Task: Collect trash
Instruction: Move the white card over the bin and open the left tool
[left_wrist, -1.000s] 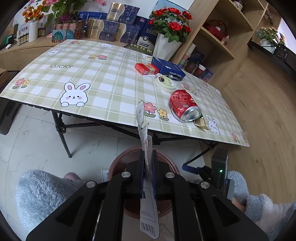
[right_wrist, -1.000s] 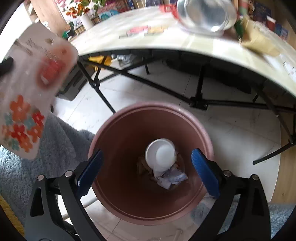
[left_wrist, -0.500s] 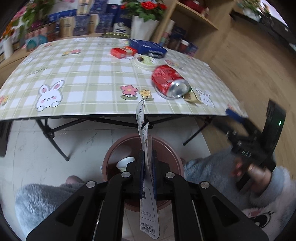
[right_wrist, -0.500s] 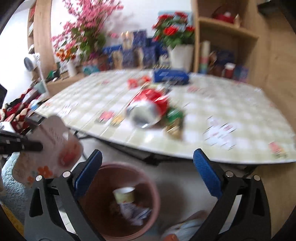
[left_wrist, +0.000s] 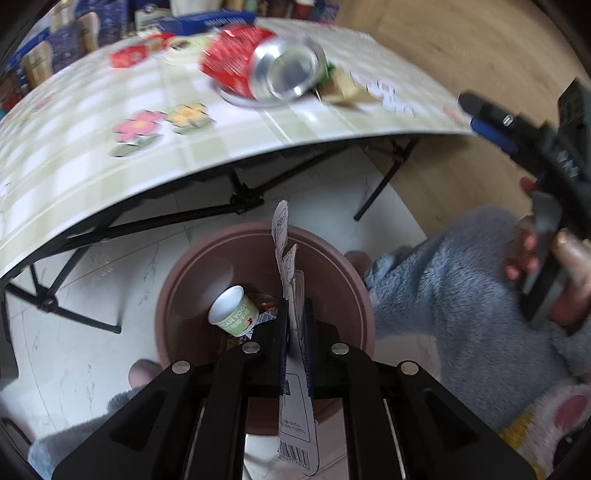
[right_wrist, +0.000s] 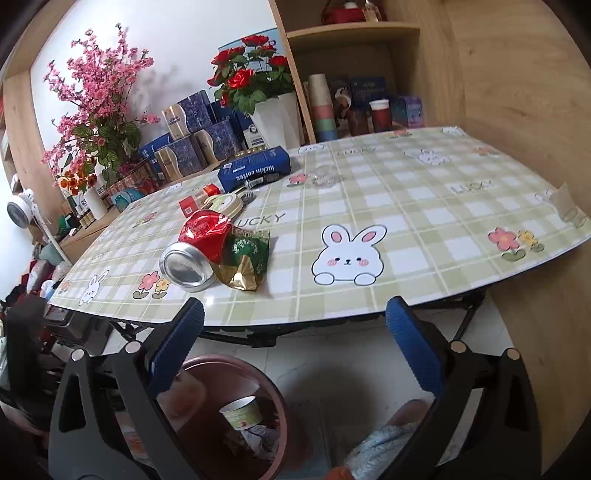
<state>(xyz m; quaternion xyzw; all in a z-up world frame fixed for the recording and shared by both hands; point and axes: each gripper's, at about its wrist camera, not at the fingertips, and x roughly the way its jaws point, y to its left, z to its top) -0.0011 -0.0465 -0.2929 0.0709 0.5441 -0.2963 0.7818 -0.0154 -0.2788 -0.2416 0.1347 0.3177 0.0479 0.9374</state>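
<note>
My left gripper (left_wrist: 295, 317) is shut on a flat card package with a barcode (left_wrist: 291, 369) and holds it edge-on over the brown bin (left_wrist: 177, 295). A yogurt cup (left_wrist: 232, 312) and wrappers lie inside the bin. My right gripper (right_wrist: 293, 339) is open and empty, facing the table edge above the bin (right_wrist: 273, 384). A crushed red can (right_wrist: 199, 243) lies on the checked table (right_wrist: 369, 206) beside a green and gold wrapper (right_wrist: 245, 260). The can also shows in the left wrist view (left_wrist: 258, 62).
A blue coffee box (right_wrist: 255, 168), a small red box (right_wrist: 194, 201) and a round lid (right_wrist: 225, 205) lie further back on the table. A white vase of roses (right_wrist: 277, 118) and boxes stand behind. Black table legs (left_wrist: 236, 199) stand beside the bin.
My left gripper has tilted down and moved over the bin with the package. My right gripper has risen from the bin and now faces the tabletop.
</note>
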